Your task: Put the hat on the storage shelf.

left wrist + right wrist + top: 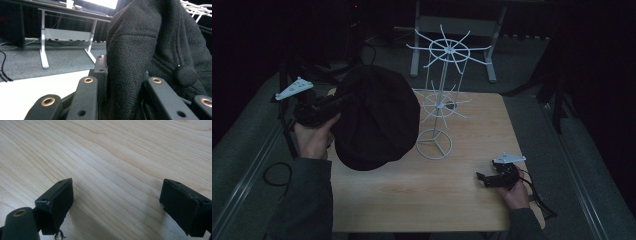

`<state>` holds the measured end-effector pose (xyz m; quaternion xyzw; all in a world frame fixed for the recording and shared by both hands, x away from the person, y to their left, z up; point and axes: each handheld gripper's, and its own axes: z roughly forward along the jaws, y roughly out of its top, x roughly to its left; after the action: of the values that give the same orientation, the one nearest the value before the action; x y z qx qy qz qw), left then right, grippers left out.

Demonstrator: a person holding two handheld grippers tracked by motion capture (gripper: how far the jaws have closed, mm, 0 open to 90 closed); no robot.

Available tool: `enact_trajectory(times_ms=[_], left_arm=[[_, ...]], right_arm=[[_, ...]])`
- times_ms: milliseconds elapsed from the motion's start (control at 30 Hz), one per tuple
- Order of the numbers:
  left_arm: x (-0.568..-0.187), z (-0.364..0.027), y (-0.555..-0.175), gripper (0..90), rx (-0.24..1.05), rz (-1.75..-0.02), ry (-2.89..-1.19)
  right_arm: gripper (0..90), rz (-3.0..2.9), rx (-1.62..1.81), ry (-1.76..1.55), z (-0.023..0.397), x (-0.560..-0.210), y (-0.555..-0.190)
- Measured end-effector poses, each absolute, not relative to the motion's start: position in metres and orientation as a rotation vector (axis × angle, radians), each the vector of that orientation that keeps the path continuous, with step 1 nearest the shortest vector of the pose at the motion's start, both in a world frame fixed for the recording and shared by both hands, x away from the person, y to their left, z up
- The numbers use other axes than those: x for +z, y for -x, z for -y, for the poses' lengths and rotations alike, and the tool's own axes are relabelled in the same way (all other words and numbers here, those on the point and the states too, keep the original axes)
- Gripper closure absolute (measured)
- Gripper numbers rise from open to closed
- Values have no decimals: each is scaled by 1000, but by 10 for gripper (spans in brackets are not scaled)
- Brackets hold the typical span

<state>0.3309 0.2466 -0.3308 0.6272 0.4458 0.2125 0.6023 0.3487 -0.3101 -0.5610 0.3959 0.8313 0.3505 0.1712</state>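
One black hat [377,117] hangs pinched by its edge in the left gripper [319,107], lifted beside the white wire rack [442,95] (likely for hooking on). Right gripper [492,179] rests on the table [422,195], jaws wide and empty.

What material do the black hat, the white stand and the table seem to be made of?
Hat: looks like a soft woven wool-like cloth, matte; a fine weave and fuzzy surface show in the left gripper view. It folds between the jaws of the left gripper.
Stand: probably thin metal wire coated white; the rods are slim and stiff.
Table: light wood or wood veneer, smooth; grain lines show.
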Motion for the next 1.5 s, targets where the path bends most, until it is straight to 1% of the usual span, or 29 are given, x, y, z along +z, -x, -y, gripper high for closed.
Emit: enact_trajectory(times_ms=[433, 1300, 1500], left_arm=[[-321, -245, -330, 736, 466, -1002, -1425], [-309, -240, -327, 730, 437, -959, -1424], [-307, -241, -327, 729, 406, -948, -1405]], right_arm=[[117, -2361, 995, -1124, 310, -561, -349], [118, -2360, 996, -1125, 310, -561, -349], [118, -2361, 995, -1124, 310, -561, -349]])
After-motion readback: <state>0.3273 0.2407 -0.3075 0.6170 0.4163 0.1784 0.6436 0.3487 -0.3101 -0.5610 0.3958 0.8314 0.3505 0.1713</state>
